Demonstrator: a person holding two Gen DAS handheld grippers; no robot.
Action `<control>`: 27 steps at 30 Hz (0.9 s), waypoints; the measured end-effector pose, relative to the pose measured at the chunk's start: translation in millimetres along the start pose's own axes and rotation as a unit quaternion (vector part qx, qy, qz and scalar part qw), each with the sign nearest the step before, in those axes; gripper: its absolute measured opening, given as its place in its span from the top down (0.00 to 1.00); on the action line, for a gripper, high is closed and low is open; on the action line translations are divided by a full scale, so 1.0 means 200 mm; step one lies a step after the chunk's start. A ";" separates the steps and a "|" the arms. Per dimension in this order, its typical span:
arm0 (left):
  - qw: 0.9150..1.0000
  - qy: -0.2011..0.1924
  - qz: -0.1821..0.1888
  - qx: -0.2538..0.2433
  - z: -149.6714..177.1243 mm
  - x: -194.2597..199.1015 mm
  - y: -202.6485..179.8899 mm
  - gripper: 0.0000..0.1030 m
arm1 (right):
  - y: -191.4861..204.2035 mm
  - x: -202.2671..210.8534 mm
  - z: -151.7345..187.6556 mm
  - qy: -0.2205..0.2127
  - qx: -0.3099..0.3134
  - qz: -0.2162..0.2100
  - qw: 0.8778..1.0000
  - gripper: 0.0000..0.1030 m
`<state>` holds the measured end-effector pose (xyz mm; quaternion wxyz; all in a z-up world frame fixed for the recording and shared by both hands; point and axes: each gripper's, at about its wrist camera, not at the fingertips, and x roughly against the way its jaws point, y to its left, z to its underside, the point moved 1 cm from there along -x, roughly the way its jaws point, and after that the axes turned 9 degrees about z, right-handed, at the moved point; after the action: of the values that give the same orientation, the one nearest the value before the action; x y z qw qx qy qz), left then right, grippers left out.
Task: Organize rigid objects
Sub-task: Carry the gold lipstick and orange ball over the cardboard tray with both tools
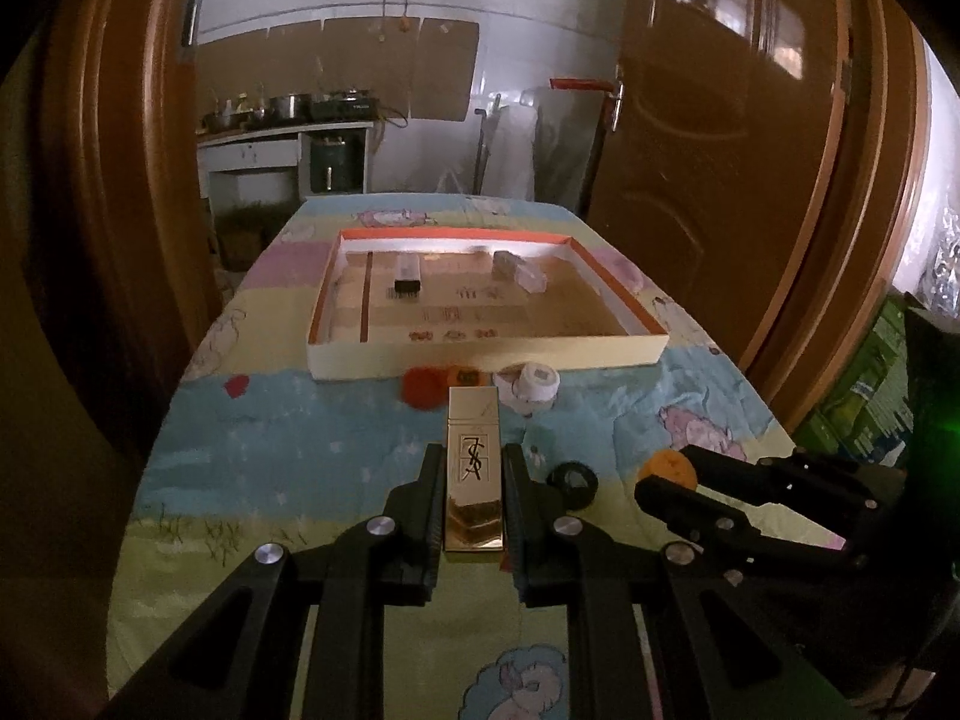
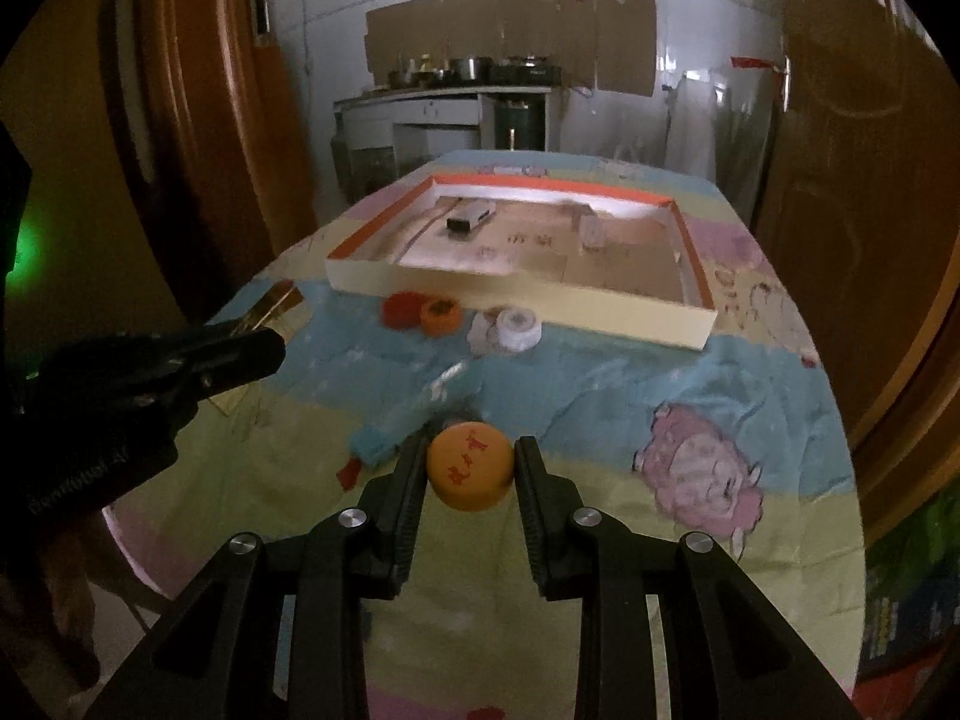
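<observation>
Progress looks partial: the shallow box on the table already holds a dark-ended rectangular item and a pale wrapped block, while several things remain outside. Both grippers are loaded. The left gripper is clamped on a gold case, and the right gripper is closed around an orange ball, both above the cloth short of the box. A red cap, orange cap and white tape roll lie just beside its front wall.

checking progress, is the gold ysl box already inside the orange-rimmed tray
No, the gold box is clamped in the left gripper over the tablecloth, short of the tray.
</observation>
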<state>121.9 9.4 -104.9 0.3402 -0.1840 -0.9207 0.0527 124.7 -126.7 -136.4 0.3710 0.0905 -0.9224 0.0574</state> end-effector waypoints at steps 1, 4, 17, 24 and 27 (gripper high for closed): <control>1.000 -0.002 -0.001 -0.001 -0.02 0.00 0.00 0.82 | -0.01 0.00 -0.02 -0.004 0.002 0.002 1.000 0.71; 1.000 -0.008 -0.006 -0.005 -0.06 0.00 0.00 0.82 | -0.02 0.01 -0.07 -0.013 0.003 0.004 1.000 0.71; 1.000 -0.021 -0.014 -0.004 -0.28 -0.07 0.00 0.82 | -0.10 0.02 -0.29 -0.037 0.005 0.009 0.999 0.71; 1.000 0.002 -0.011 -0.015 -0.41 -0.18 0.01 0.82 | -0.17 -0.03 -0.43 -0.038 0.005 0.012 0.999 0.71; 1.000 0.012 -0.017 -0.021 -0.45 -0.24 0.03 0.82 | -0.21 -0.07 -0.49 -0.033 -0.001 0.009 0.999 0.71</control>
<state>216.3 -6.5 -66.4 0.3486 -0.1755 -0.9204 0.0255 208.8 -148.7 -74.0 0.3401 0.0833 -0.9350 0.0571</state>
